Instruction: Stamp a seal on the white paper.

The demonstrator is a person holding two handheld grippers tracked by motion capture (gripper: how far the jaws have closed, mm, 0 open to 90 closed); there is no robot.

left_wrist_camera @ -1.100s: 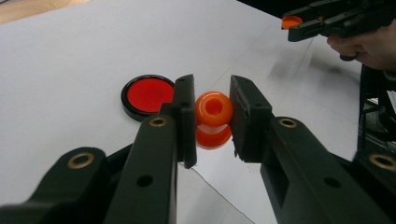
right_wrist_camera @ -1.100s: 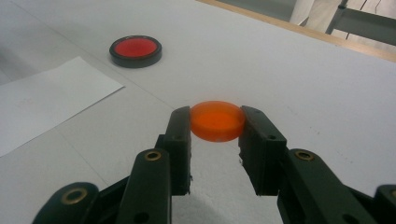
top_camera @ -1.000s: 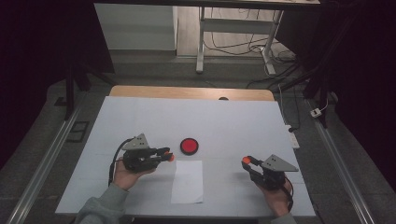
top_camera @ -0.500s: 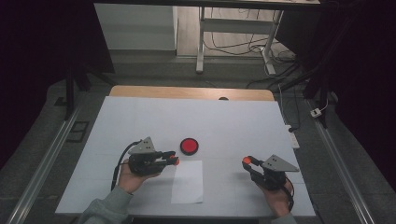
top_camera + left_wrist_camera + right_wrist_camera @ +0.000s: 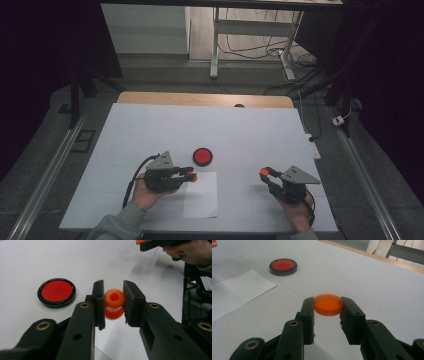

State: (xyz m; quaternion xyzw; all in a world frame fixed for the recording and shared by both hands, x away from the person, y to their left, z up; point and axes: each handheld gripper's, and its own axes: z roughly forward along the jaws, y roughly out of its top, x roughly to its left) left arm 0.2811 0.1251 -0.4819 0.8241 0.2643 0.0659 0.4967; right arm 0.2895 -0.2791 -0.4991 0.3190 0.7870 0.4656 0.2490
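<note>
Orange plastic sits in both tools: the left gripper (image 5: 113, 303) clamps a small spool-shaped stamp (image 5: 114, 304) just above the white paper sheet (image 5: 201, 195), near the red ink pad (image 5: 202, 156). The right gripper (image 5: 327, 307) pinches a flat orange cap (image 5: 328, 304) (held level) over the white table (image 5: 250, 135), well apart from the sheet.

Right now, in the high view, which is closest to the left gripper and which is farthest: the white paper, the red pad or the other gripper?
From the left gripper:
1. White paper, right under its tip, toward the person.
2. Red pad, a little beyond the tip, toward the table's far side.
3. Right gripper, farthest, across the table on the right.
</note>
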